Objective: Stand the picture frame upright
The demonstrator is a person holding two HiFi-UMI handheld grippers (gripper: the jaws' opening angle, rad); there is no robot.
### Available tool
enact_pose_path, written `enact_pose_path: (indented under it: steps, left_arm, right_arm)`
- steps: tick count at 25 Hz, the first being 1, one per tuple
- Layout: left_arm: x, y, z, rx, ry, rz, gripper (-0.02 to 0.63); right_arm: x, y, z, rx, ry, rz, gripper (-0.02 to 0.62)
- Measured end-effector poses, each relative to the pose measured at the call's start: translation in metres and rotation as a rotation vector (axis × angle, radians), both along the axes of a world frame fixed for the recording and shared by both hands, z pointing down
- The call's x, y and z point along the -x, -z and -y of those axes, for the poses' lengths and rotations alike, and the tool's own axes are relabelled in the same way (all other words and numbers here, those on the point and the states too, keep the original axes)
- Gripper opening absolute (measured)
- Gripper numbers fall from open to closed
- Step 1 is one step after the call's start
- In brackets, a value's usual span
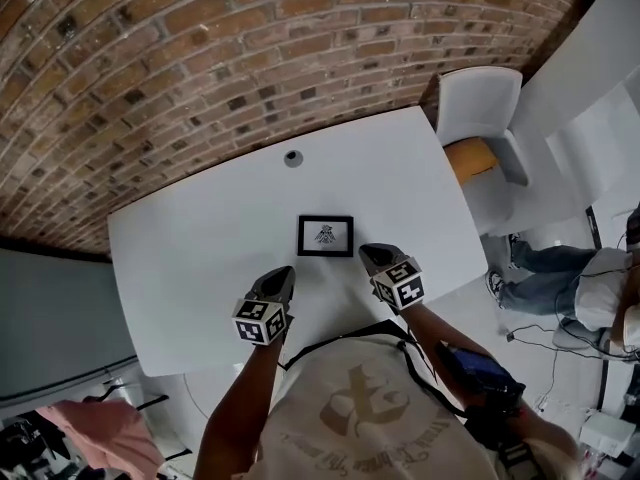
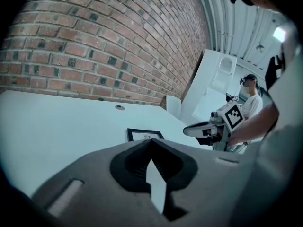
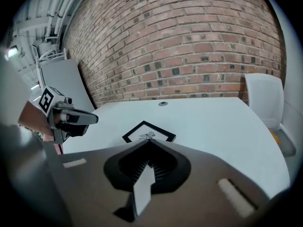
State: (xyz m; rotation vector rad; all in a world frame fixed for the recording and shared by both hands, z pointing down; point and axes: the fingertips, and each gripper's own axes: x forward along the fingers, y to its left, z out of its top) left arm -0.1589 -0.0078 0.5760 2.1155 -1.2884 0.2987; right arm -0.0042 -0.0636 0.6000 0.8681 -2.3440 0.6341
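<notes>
A small black picture frame with a white mat and a dark drawing lies flat, face up, in the middle of the white table. It also shows in the left gripper view, picture frame, and in the right gripper view, picture frame. My left gripper hovers shut and empty near the table's front edge, short of the frame and to its left. My right gripper is shut and empty too, close to the frame's front right corner without touching it.
A round cable hole sits in the table toward the brick wall. A white chair with an orange seat stands at the table's right end. Another person sits on the floor at the right.
</notes>
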Motion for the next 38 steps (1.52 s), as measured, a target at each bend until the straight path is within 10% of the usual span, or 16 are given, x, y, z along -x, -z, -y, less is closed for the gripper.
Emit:
enact_pose_path:
  steps: [20, 38]
  left_arm:
    - [-0.004, -0.089, 0.078, 0.334, -0.048, 0.138, 0.106]
    - [-0.014, -0.116, 0.089, 0.502, -0.084, 0.228, 0.176]
  right_arm:
    - [0.014, -0.072, 0.047, 0.279, -0.063, -0.103, 0.150]
    - [0.019, -0.093, 0.054, 0.370, -0.069, -0.107, 0.144]
